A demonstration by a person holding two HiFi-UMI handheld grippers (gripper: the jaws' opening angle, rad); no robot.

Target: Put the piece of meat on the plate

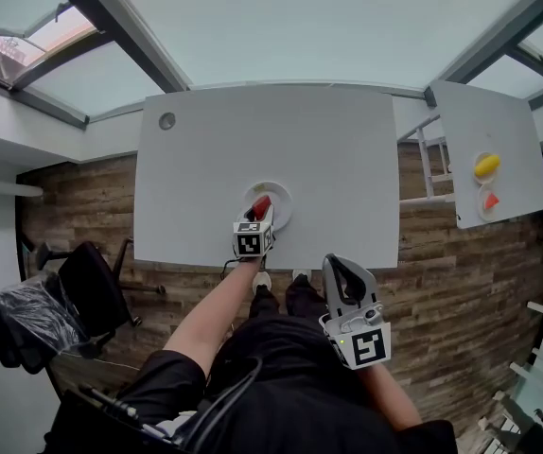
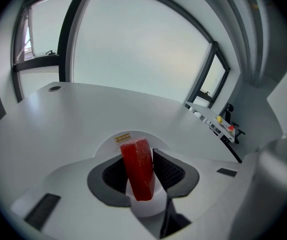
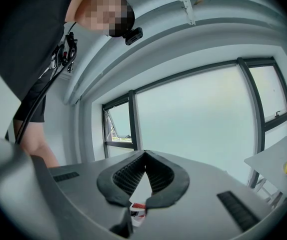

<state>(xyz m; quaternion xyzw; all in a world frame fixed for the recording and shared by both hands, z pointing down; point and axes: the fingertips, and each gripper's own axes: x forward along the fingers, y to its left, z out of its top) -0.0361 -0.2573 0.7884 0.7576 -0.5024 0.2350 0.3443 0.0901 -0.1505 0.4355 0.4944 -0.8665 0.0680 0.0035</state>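
Opening, your left gripper (image 2: 137, 155) frees the leaning meat (image 2: 139, 176). It may topple past the 12 o'clock rim of the plate (image 1: 285, 204). Meanwhile your right gripper (image 3: 144, 156) sits closed, empty.

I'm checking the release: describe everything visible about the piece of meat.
The piece of meat is a red, slab-shaped block with a faintly grainy surface, like toy food. It stands on end, slightly tilted, between the left gripper's fingers, which are opening, over the white plate; whether it touches the plate is unclear.
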